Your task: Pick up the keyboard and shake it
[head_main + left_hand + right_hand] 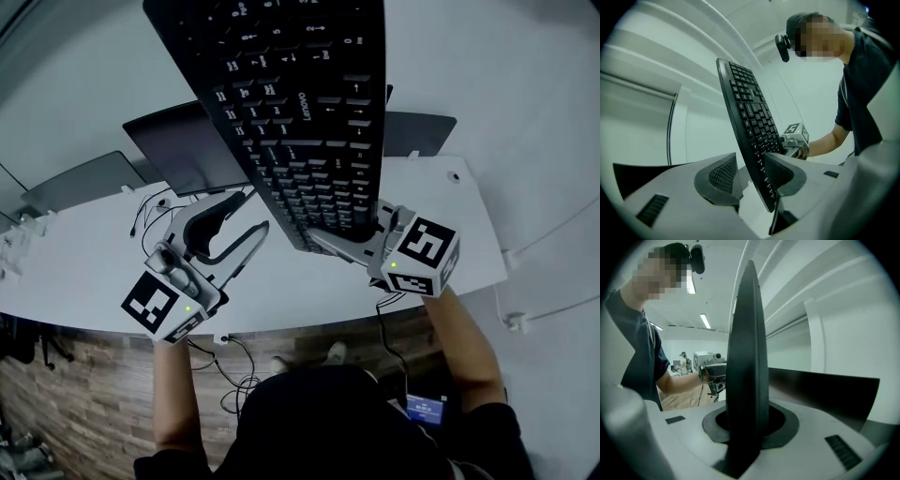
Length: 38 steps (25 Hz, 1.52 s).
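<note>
Keyboard [291, 122] aloft, pinched at one end only

Stands steeply on end above the near edge of the table [84, 272], well clear of it, keys turned leftward. Clamped at its lower end by the right gripper [746, 420], jaws almost together on the thin body. Merely straddled at the other lower corner by the left gripper [752, 176], jaws wide and not pressing, so no hold there. Best to close the left onto that corner before shaking; failing that, keep strokes short and in line with the right clamp. Likely to swing or slip from a single pinch under hard sideways jerks.
</note>
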Tool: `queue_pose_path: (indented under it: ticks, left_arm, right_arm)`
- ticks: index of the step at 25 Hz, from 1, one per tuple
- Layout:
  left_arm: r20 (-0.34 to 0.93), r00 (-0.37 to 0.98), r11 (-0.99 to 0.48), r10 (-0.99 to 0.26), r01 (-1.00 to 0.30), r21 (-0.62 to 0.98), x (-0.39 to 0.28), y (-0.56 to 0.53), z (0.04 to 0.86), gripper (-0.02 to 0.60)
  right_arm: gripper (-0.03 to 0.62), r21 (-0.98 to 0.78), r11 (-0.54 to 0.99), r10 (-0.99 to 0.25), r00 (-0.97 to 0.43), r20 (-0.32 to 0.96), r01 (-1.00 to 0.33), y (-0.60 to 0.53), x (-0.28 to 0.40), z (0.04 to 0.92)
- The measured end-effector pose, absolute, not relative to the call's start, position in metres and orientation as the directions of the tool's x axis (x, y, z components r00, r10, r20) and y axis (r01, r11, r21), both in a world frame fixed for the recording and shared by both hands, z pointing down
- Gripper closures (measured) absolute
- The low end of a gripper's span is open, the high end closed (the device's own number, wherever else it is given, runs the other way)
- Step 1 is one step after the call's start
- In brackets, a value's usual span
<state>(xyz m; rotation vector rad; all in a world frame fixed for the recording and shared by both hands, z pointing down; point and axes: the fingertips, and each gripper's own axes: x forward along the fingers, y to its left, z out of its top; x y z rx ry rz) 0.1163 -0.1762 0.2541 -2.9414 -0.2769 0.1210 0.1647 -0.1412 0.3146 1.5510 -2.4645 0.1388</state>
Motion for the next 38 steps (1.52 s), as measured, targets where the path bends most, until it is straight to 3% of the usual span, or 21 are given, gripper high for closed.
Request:
queue_pose_path:
  ticks: [10,20,27,38]
  left_arm:
    - [-0.055,0.991,-0.959,0.124,0.105,-0.265,0.126,-0.149,0.22,0.382]
    - [-0.003,0.999,-0.92,0.041,0.037,-0.39,0.127,-0.163,0.236,0.382]
    - [0.008,0.999,-0.808,-0.035,-0.024,-0.589,0.121,-0.165,0.228,0.382]
    - [0.003,0.99,-0.71,-0.141,-0.099,-0.698,0.114,-0.161,0.222,0.382]
  right_arm:
    - [0.505,0.196,0.287,-0.908,-0.201,0.367,-0.938,-0.114,0.213,0.3]
    - [0.505,0.345,0.137,-0.901,0.029,0.434,-0.929,-0.132,0.245,0.323]
    - [0.505,0.469,0.05,-0.875,0.188,0.447,-0.882,-0.129,0.265,0.323]
    - [0.505,0.523,-0.008,-0.829,0.299,0.474,-0.852,-0.123,0.28,0.328]
